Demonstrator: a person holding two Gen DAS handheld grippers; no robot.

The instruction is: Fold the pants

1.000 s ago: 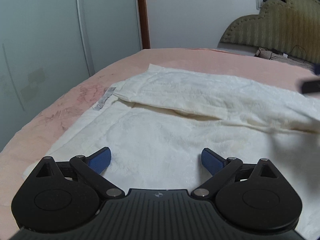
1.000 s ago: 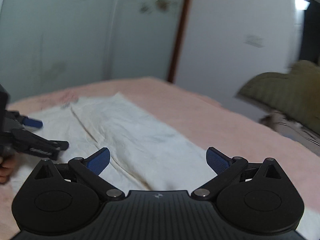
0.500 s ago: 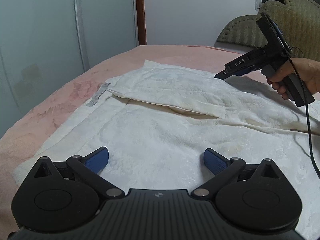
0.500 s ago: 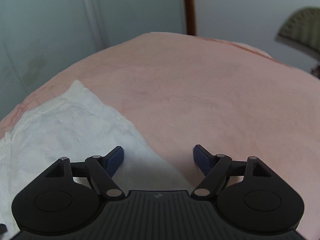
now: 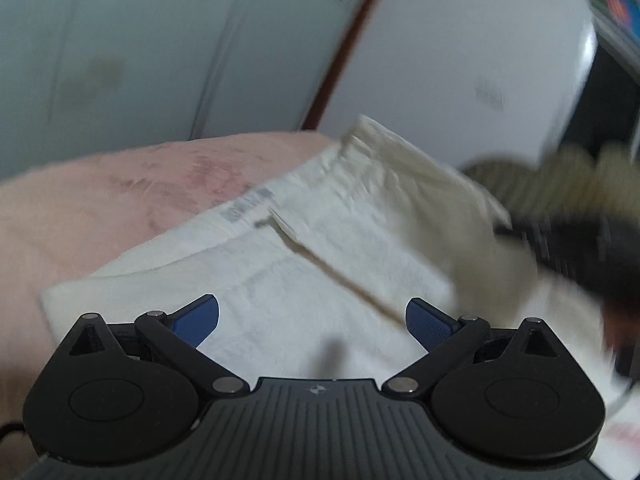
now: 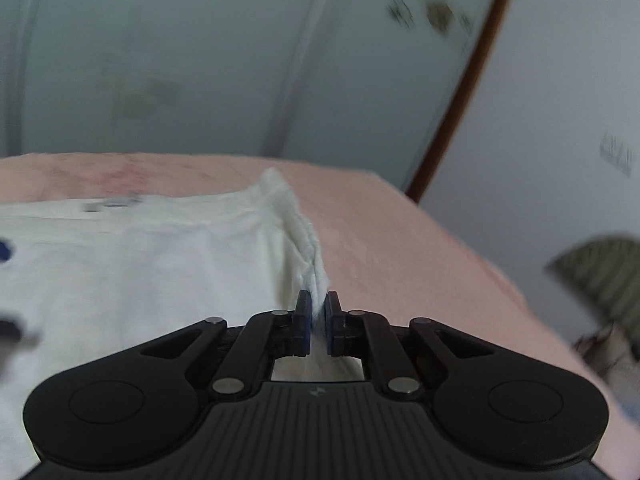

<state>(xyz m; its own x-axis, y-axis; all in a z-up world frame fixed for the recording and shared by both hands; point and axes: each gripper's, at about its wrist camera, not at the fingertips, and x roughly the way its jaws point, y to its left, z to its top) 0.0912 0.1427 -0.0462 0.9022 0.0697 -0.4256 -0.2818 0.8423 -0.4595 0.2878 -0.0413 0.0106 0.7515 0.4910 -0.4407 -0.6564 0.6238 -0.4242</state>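
Cream white pants (image 5: pixel 320 264) lie spread on a pink bed; they also show in the right wrist view (image 6: pixel 140 264). My left gripper (image 5: pixel 312 316) is open and empty, just above the cloth near its near edge. My right gripper (image 6: pixel 318 312) is shut on the pants' far edge, and a ridge of cloth (image 6: pixel 308 240) rises from its pads. In the left wrist view the right gripper (image 5: pixel 568 244) is a dark blur at the right, lifting that edge. A grey label (image 5: pixel 248 208) shows on the waistband.
The pink bedsheet (image 6: pixel 400 248) runs to the right of the pants and also shows at the left of the left wrist view (image 5: pixel 100 208). Pale wardrobe doors (image 5: pixel 120 48) stand behind the bed. An olive headboard (image 6: pixel 600 268) is at the far right.
My right gripper has shut on the pants' edge and lifted it. My left gripper has tilted and swung, still open over the cloth. Both views are blurred by motion.
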